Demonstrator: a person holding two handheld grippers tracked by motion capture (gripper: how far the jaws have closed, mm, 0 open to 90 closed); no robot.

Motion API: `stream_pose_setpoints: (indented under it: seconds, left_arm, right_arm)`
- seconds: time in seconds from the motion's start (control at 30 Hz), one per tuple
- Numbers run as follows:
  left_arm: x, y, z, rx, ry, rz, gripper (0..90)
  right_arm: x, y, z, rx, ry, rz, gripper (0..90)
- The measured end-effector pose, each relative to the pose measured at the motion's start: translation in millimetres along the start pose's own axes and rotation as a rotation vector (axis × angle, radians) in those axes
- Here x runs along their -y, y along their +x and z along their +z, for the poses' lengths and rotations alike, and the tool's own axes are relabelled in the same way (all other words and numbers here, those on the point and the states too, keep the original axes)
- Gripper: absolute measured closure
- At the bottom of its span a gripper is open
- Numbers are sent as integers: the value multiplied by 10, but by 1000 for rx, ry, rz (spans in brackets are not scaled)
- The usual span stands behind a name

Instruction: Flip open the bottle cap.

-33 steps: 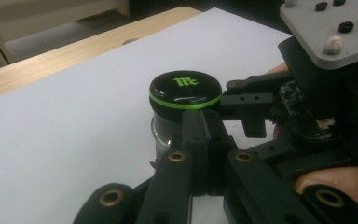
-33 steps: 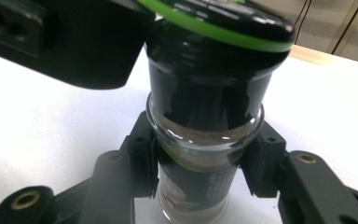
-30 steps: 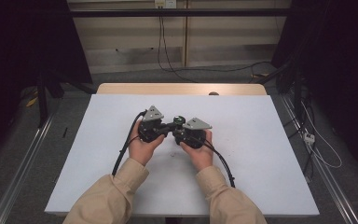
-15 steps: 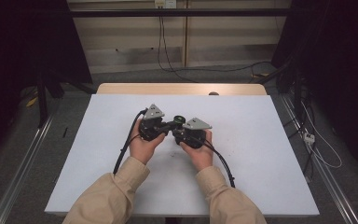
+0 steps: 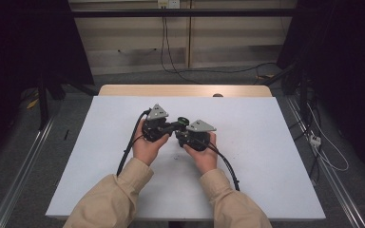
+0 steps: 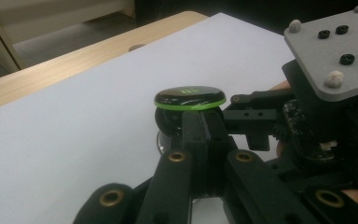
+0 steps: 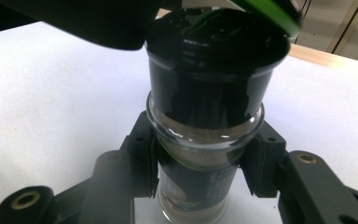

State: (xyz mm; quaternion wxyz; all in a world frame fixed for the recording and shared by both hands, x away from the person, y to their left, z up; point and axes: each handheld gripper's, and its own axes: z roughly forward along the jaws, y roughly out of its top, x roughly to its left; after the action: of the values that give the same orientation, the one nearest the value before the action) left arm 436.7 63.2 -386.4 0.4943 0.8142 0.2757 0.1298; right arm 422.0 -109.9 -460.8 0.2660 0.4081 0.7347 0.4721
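A small glass jar point(image 7: 205, 93) with a black cap and brownish powder inside stands upright between the pads of my right gripper point(image 7: 198, 158), which is shut on its body. The cap's green-rimmed flip lid point(image 6: 189, 97) is lifted off the cap. My left gripper point(image 6: 204, 121) has its jaws pressed together, their tips right under the lid's near rim; whether they pinch it I cannot tell. In the high view both hands hold the left gripper point(image 5: 168, 127) and right gripper point(image 5: 184, 135) close together at mid-table, with the jar point(image 5: 180, 121) between them.
The white table top point(image 5: 266, 156) spreads wide on every side of the hands. A wooden strip point(image 5: 185, 90) runs along its far edge. Metal rails point(image 5: 24, 180) flank the table, and cables point(image 5: 323, 147) lie on the floor at the right.
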Motion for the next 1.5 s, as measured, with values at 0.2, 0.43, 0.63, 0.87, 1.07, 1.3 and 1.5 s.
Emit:
stream_pose_setpoints:
  seconds: [0.2, 0.43, 0.63, 0.87, 1.07, 1.3, 1.5]
  left_arm:
    - [-7, 6, 1, -7, -3, 6, 900]
    - [-20, 2, 3, -2, -7, -10, 900]
    - [-29, -6, 10, -1, -8, -16, 900]
    - [-51, -1, 20, 0, -6, -17, 900]
    - [-74, -7, 26, 4, -5, -23, 900]
    - [-98, -10, 40, 5, -3, -17, 900]
    - [-106, -10, 42, 3, -3, -19, 900]
  right_arm:
    - [1, -2, 2, 0, -1, 1, 539]
    - [2, 0, 1, -1, -1, 0, 539]
    - [3, -2, 0, -1, 0, 2, 540]
    - [3, -2, 0, -1, 1, 2, 539]
    - [3, -1, 0, -1, 0, 3, 539]
    - [5, -1, 0, -2, -1, 2, 540]
    - [5, -1, 0, -2, -1, 2, 539]
